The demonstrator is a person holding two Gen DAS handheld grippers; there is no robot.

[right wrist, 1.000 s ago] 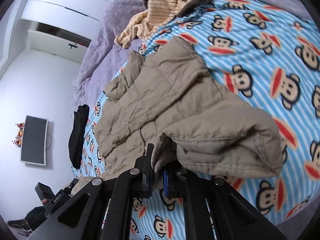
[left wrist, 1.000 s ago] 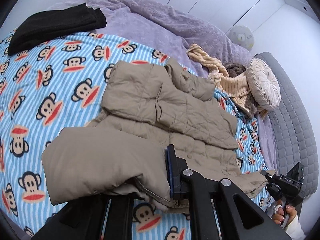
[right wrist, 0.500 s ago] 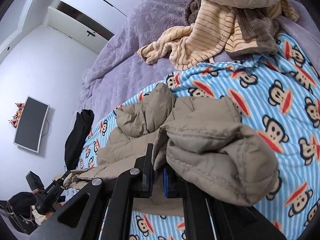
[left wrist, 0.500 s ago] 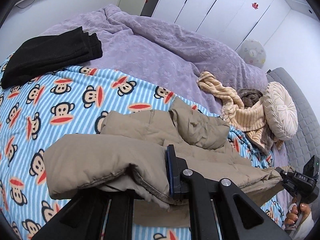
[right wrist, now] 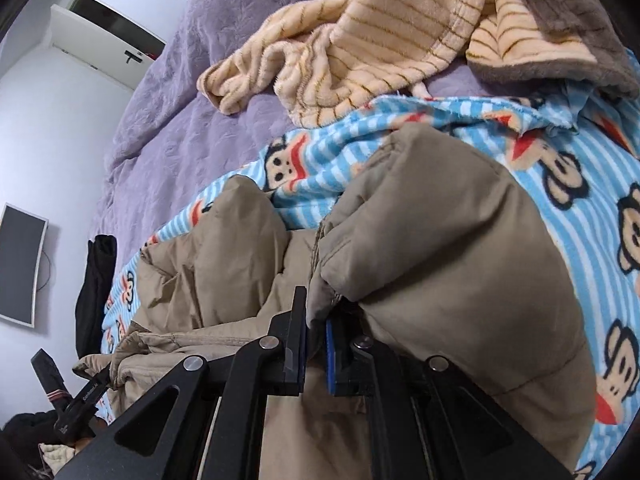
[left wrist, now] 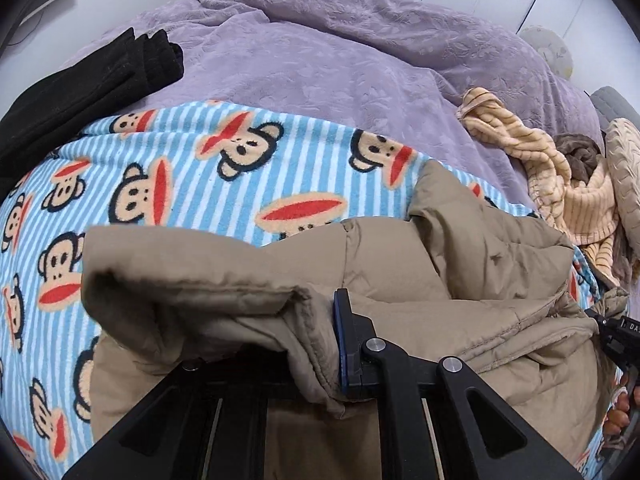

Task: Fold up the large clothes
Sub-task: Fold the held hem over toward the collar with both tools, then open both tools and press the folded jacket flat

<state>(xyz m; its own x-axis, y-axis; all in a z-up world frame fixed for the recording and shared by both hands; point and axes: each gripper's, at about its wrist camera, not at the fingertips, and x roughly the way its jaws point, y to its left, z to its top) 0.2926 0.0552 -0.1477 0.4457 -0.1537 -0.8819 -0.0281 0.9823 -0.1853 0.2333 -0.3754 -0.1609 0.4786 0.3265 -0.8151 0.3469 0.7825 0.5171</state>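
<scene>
Both claws have carried the near edge of the jacket (left wrist: pixel 460 256) up and away across the bed (left wrist: pixel 360 60); a second ago it lay spread out, now the lifted half bunches over the far half, so the fold looks about midway. The left claw (left wrist: pixel 316 344) is clamped on thick hem fabric; the right claw (right wrist: pixel 316 344) pinches the other corner, jaws nearly closed. The jacket sits on the monkey blanket (left wrist: pixel 180 184). A striped throw (right wrist: pixel 360 40) lies close beyond and black clothes (left wrist: pixel 88 84) lie left, limiting landing room.

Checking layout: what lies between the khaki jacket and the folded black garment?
In the left wrist view, only bare monkey-print blanket separates the khaki jacket from the black garment.
</scene>
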